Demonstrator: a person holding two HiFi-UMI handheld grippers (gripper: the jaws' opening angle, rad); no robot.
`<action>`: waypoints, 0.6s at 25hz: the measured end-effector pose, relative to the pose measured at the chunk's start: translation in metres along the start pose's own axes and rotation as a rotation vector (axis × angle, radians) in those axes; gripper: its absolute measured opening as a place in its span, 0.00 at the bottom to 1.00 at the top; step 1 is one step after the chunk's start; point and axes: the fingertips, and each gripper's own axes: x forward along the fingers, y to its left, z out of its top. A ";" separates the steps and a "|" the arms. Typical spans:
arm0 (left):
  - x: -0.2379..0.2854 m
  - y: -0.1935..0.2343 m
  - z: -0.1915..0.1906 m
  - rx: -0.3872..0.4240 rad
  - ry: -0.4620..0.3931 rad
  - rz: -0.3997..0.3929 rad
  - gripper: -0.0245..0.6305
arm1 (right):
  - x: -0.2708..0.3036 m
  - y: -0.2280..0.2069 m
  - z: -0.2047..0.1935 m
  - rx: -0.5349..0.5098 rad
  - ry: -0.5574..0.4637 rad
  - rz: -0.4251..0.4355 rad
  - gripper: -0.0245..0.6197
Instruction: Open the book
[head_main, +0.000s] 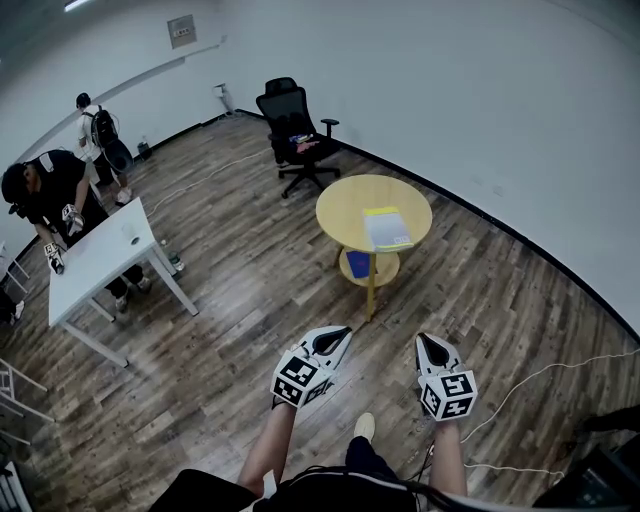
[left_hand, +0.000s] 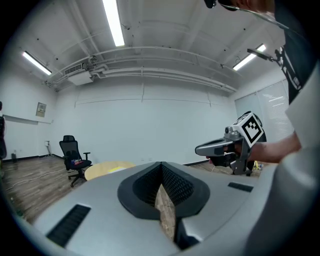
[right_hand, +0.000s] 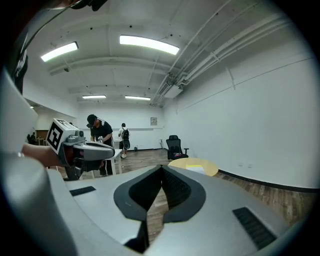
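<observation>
Two handheld grippers, grey with black ribbed pads, point out across a room. The left gripper has its jaws closed tip to tip with nothing between them. The right gripper is likewise closed and empty. Farther off, well apart from both, a round yellow table stands on a wood-plank floor. On it lies the book, flat and closed, towards the table's right side. It looks thin, pale-covered and light, probably floppy. The free edge of its cover seems the best place to lift. A black office chair stands beyond.
</observation>
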 end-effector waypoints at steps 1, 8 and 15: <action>0.012 0.007 0.000 -0.002 0.003 0.001 0.04 | 0.011 -0.011 0.001 0.004 0.003 0.004 0.05; 0.089 0.060 0.007 -0.019 0.027 0.046 0.04 | 0.084 -0.074 0.012 0.008 0.018 0.044 0.05; 0.143 0.099 0.028 -0.014 0.012 0.077 0.04 | 0.135 -0.119 0.033 -0.010 0.001 0.069 0.05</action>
